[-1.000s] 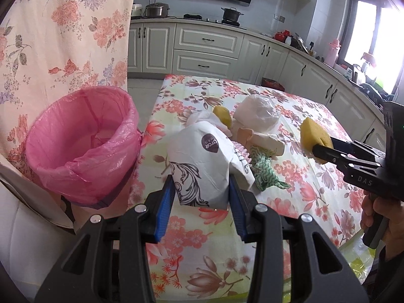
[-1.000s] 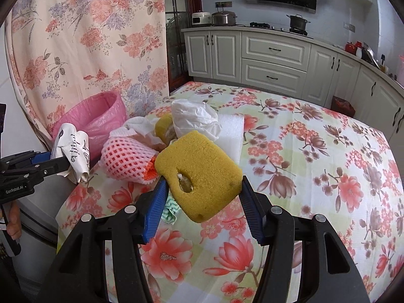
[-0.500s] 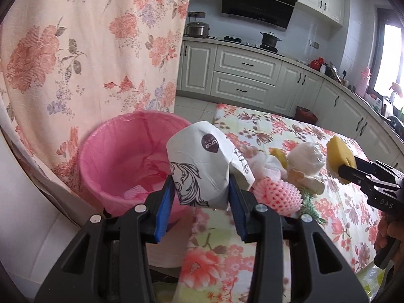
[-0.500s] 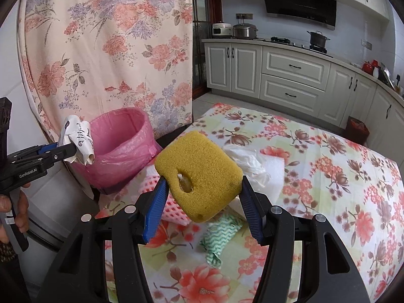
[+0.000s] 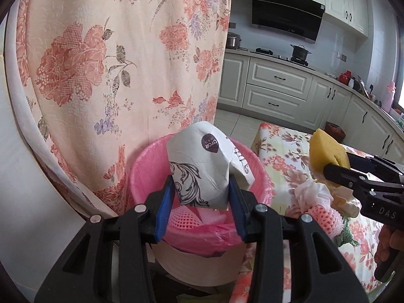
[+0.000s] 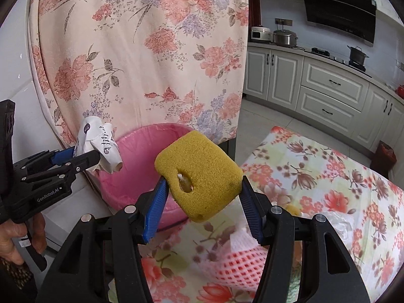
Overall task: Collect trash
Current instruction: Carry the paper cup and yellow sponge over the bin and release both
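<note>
Your 2 tongs are swinging off the table (image 6: 328,176) toward the pink bin (image 5: 151,166). Your left gripper (image 5: 201,197) is clamping the crumpled paper cup (image 5: 202,166) over its open rim; your right gripper (image 6: 202,202) is squeezing the yellow sponge (image 6: 199,174) beside the bin's edge.

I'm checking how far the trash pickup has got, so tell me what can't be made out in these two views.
- Pink bin: most of its contents, left wrist view, hidden by the crumpled paper bag in the left hand-held gripper.
- Table: near part, right wrist view, covered by the yellow sponge and right hand-held gripper.
- Pink foam net: blurred, partly behind that gripper.
</note>
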Tool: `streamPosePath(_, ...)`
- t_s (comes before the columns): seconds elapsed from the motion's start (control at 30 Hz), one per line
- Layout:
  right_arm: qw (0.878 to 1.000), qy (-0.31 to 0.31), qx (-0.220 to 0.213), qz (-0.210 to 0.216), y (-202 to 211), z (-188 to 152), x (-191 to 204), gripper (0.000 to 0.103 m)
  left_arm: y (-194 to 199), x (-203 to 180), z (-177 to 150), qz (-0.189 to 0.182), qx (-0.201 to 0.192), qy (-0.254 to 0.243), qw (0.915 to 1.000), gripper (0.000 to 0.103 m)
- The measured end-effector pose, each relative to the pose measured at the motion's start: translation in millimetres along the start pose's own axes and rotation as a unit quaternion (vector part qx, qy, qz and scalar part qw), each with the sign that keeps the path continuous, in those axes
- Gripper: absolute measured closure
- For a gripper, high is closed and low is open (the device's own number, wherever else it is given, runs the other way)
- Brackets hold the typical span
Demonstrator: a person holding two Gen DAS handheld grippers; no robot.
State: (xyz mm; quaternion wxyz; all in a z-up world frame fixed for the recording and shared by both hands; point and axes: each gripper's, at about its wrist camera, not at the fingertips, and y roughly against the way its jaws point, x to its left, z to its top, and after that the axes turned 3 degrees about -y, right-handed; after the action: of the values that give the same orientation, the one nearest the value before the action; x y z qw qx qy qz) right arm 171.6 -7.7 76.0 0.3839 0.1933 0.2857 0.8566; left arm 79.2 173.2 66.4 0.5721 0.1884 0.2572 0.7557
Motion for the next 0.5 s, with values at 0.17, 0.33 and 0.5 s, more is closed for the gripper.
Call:
streamPosePath(0.17,1.000,0.002,0.004,0.013,-22,13,16,0.048,-8,13,4,0.012,-0.001,0.009,0.9999,0.062)
streamPosePath(0.33,1.000,0.011,0.013,0.023,-46,22,29,0.046,-11,24,7,0.019,-0.002,0.020,0.9996,0.062)
streamPosePath(0.5,0.999,0.014,0.022,0.033,-67,28,38,0.045,-20,31,6,0.016,0.007,0.026,0.9995,0.062)
